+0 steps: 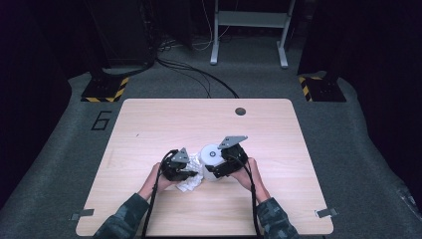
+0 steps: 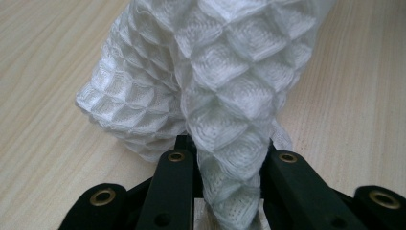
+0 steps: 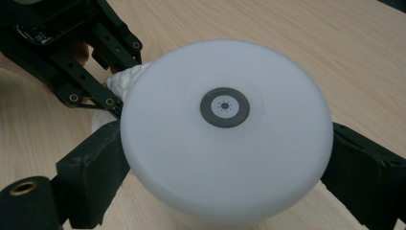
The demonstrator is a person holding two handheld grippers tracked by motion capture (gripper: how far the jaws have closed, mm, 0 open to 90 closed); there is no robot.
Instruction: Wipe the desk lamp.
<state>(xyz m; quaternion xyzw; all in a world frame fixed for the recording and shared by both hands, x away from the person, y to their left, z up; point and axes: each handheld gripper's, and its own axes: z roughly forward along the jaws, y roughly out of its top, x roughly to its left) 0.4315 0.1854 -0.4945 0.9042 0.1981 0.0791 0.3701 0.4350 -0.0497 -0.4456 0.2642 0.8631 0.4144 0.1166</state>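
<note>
White round lamp (image 3: 225, 134) | I'm seeing it standing upright, mid-table | white quilted foam netting (image 2: 215, 81) lying crumpled, touching its side

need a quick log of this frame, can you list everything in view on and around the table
white round lamp: 1, white with a grey button on top, near the middle of the table, held between the right claw's jaws
quilted cloth: 1, white, beside the lamp on its left, pinched in the left claw
table: 1, light wood, centre, with a dark round hole near its far edge
stand bases: 2, black with yellow-black stripes, on the floor beyond the far corners
metal frame: 1, pale grey, on the floor behind the table
left claw: 1, black, shut on the cloth
right claw: 1, black, shut on the lamp
sleeves: 2, camouflage, bottom edge
</note>
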